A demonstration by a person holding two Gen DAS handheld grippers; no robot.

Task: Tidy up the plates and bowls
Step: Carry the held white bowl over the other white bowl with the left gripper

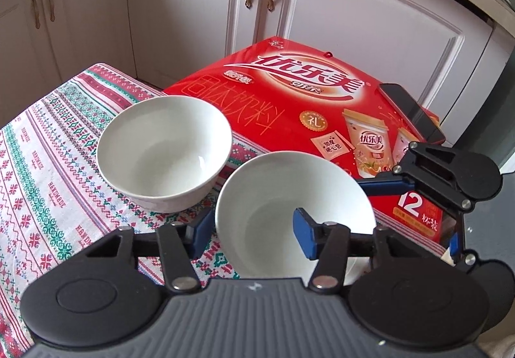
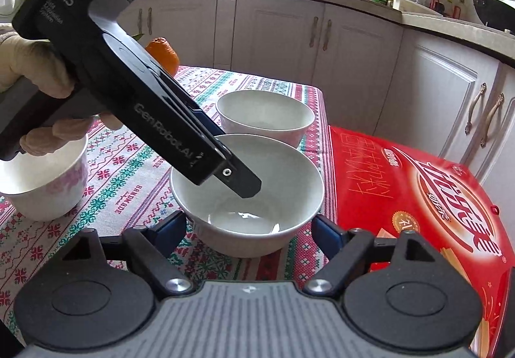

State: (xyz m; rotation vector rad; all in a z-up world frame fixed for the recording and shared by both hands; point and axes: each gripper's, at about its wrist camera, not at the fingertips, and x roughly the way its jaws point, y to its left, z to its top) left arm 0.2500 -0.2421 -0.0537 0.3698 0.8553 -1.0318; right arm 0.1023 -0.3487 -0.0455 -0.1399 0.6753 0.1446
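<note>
1. Left gripper straddles near bowl's rim, glossy white ceramic; grip unclear.
2. Right gripper spread wide, empty.
3. Far bowl, round, on woven cloth.

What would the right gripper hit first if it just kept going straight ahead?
Most likely the near white bowl, which sits directly between and ahead of the right gripper and its open fingers. The left gripper already straddles that bowl's rim.
</note>
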